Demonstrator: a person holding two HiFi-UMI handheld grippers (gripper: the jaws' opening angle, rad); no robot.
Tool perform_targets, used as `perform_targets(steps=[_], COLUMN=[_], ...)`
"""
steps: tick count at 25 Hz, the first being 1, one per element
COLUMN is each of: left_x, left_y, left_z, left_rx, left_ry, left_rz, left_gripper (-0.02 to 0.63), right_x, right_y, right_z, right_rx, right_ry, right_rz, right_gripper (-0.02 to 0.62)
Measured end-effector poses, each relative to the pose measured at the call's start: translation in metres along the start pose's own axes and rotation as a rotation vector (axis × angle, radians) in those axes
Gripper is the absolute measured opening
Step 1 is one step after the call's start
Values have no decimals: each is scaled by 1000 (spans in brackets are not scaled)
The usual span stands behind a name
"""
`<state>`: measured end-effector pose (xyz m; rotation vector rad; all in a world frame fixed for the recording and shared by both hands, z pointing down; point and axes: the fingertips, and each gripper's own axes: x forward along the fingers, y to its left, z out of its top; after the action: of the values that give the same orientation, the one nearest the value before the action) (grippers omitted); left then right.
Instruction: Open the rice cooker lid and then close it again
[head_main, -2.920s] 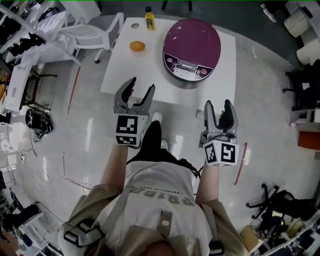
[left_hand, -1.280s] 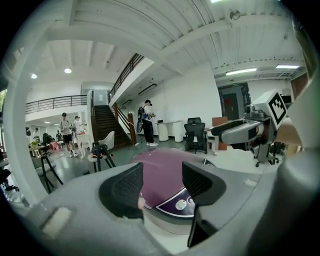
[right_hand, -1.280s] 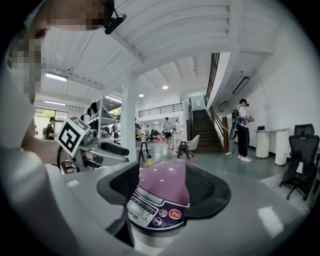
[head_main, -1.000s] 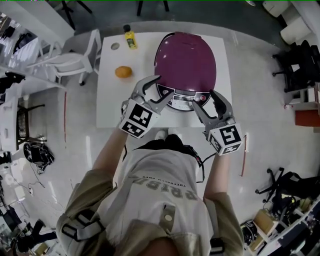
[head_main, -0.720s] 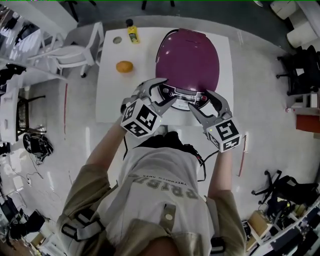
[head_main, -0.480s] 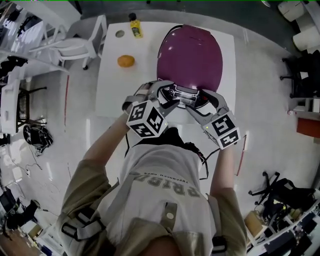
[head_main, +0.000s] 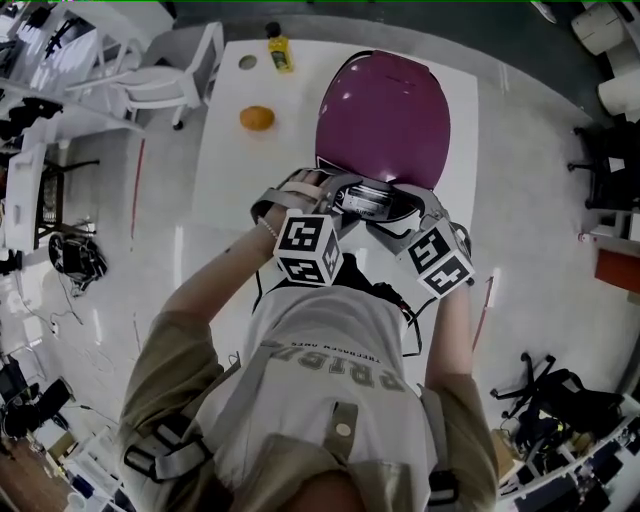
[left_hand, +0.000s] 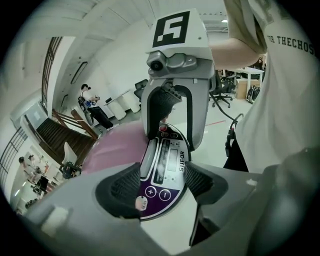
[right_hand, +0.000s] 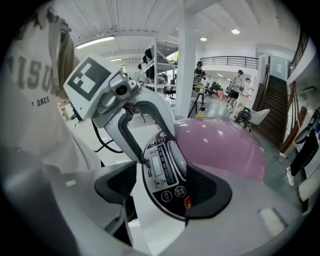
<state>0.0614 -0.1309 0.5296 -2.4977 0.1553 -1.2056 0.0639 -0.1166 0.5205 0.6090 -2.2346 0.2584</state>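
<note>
The rice cooker stands on the white table (head_main: 228, 175) with its purple lid (head_main: 383, 110) down. Its control panel (head_main: 372, 198) faces me at the front. My left gripper (head_main: 325, 195) is at the panel's left end and my right gripper (head_main: 410, 208) at its right end, both pointing down at it. In the left gripper view the panel (left_hand: 167, 165) lies between the open jaws of my left gripper (left_hand: 162, 185), with the right gripper (left_hand: 172, 137) opposite. The right gripper view shows the panel (right_hand: 162, 170) between my right gripper's (right_hand: 165, 192) jaws. Both pairs of jaws have just been opening; no pad presses on anything.
An orange (head_main: 257, 118), a yellow bottle (head_main: 279, 52) and a small round cap (head_main: 247, 62) sit on the table's far left. A white chair (head_main: 165, 75) stands left of the table. My body is close against the table's near edge.
Both grippers have come down and in from in front of the table to the cooker's front panel, rolling inwards to face each other. The lid stays down.
</note>
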Motion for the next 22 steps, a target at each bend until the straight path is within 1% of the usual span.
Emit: perform_targets(steps=[4, 7, 11, 16, 20, 22], left_x=[2, 5, 7, 9, 12, 13], left_y=[-1, -4, -6, -7, -9, -9], left_z=[2, 2, 0, -3, -3, -4], left_rx=[15, 41, 52, 72, 82, 83], left_ry=[33, 73, 134, 206, 238, 243], left_rz=[-35, -85, -140, -170, -182, -185], left_gripper=[293, 288, 287, 290, 287, 287], right_x=[1, 2, 5, 9, 12, 13], right_y=[4, 8, 11, 13, 14, 14], right_z=[-7, -11, -16, -17, -23, -24], right_rx=[-51, -105, -186, -189, -224, -229], right_ry=[59, 119, 212, 271, 371, 395], right_rz=[29, 43, 45, 70, 88, 92], right_gripper=[308, 311, 316, 316, 314, 309])
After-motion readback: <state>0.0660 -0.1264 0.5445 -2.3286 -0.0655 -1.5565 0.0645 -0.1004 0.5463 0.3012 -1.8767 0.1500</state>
